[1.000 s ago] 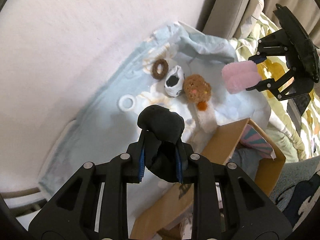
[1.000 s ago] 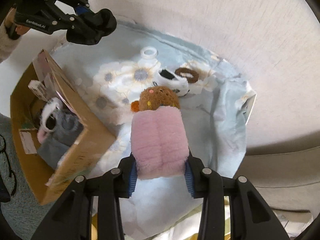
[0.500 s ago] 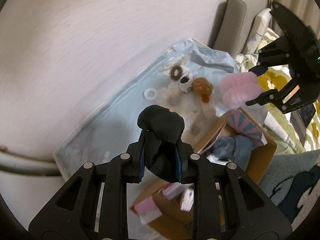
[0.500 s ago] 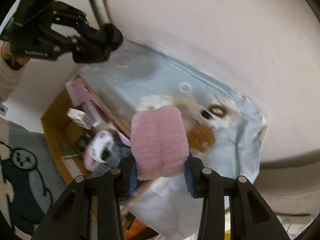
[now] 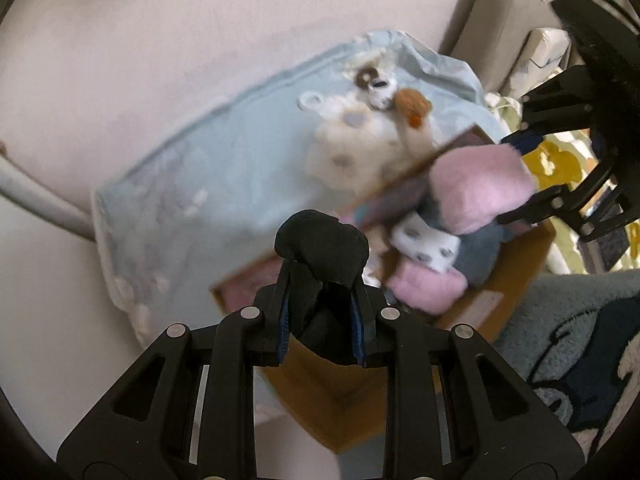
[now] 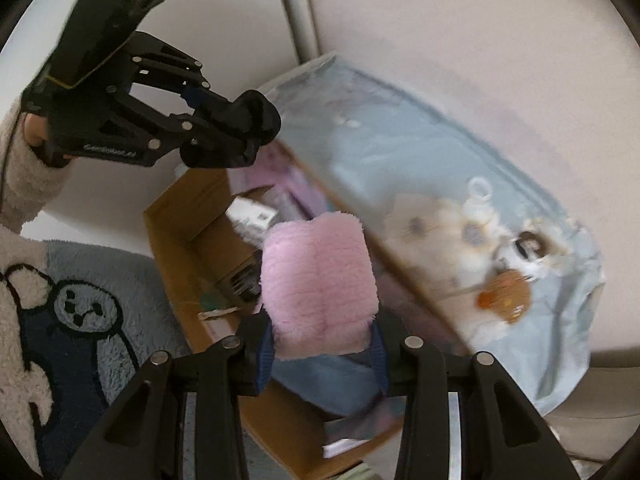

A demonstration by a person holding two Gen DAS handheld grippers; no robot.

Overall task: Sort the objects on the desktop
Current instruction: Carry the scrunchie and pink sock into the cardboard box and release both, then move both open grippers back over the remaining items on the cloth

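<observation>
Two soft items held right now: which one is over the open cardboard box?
The pink fluffy item in the right claw, hanging above the cardboard box. The black item in the left claw sits near the box's edge.

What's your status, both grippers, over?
Left gripper shut on black sock, at the cardboard box edge. Right gripper shut on pink fuzzy sock, over the box. Box already part full; nothing blocking.

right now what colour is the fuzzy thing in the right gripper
Pink fuzzy item; clearest in the right wrist view.
</observation>
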